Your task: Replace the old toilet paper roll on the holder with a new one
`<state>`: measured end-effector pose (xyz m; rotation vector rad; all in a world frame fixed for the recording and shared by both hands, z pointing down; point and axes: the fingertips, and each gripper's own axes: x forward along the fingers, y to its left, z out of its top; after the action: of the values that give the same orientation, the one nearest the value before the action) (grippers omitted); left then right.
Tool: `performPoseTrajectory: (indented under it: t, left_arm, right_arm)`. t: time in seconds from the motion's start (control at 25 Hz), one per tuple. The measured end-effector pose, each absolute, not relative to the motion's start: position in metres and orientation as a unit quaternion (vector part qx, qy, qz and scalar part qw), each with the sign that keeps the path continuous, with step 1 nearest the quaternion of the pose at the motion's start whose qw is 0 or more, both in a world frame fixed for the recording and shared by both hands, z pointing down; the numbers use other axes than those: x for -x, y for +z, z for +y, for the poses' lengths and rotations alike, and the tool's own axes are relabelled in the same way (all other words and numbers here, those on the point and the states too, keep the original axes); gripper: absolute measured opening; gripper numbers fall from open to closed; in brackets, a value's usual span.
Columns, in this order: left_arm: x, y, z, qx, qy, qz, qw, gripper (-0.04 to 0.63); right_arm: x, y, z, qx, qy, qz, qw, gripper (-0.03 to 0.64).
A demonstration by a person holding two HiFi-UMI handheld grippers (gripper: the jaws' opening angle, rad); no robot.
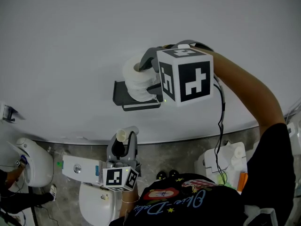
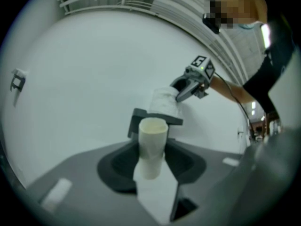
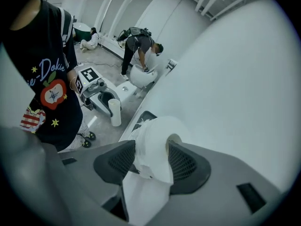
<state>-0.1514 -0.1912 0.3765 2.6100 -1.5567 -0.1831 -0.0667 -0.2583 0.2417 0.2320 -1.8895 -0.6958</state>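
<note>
A black holder [image 1: 123,94] is fixed to the white wall, and a full white toilet paper roll [image 1: 134,81] sits on it. My right gripper [image 1: 149,76] is at this roll, and its jaws stand wide on either side of it. In the right gripper view the roll [image 3: 157,145] fills the gap between the pads, and a loose paper tail hangs down. Lower down, my left gripper [image 1: 123,145] is shut on the old cardboard tube [image 1: 121,135], which stands upright. In the left gripper view the tube [image 2: 151,145] stands in front of the holder [image 2: 141,117].
A white toilet [image 1: 96,204] stands below my left gripper, and another toilet [image 1: 30,164] is at the left. A black cable [image 1: 220,126] hangs from my right gripper. White containers [image 1: 225,164] sit on the floor at the right. Farther off, a person [image 3: 138,48] bends over a toilet.
</note>
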Motion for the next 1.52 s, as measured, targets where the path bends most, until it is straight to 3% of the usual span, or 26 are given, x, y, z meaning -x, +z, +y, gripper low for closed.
performPoseTrajectory:
  t: [0.36,0.56,0.92,1.28,1.52]
  left_arm:
    - [0.156,0.379,-0.190,-0.853,-0.064,-0.515,0.058,0.167]
    - [0.154,0.379,-0.189,-0.855,-0.065,-0.511,0.058,0.167]
    - [0.147,0.377,-0.194,-0.863,-0.055,-0.500,0.054,0.167]
    - [0.124,0.376,-0.202,-0.878,-0.039,-0.474,0.047,0.167]
    - [0.118,0.380,-0.206,-0.883,-0.027,-0.467,0.047,0.167]
  right_arm:
    - [0.068,0.245,-0.259,-0.071,-0.281,-0.765,0.575,0.212]
    - [0.063,0.243,-0.258,-0.082,-0.293,-0.783,0.543,0.202]
    - [0.039,0.224,-0.238,-0.157,-0.246,-0.901,0.322,0.198]
    - [-0.025,0.206,-0.208,-0.256,-0.108,-0.960,0.037,0.198]
    - [-0.079,0.237,-0.195,-0.335,-0.027,-0.939,-0.079,0.198]
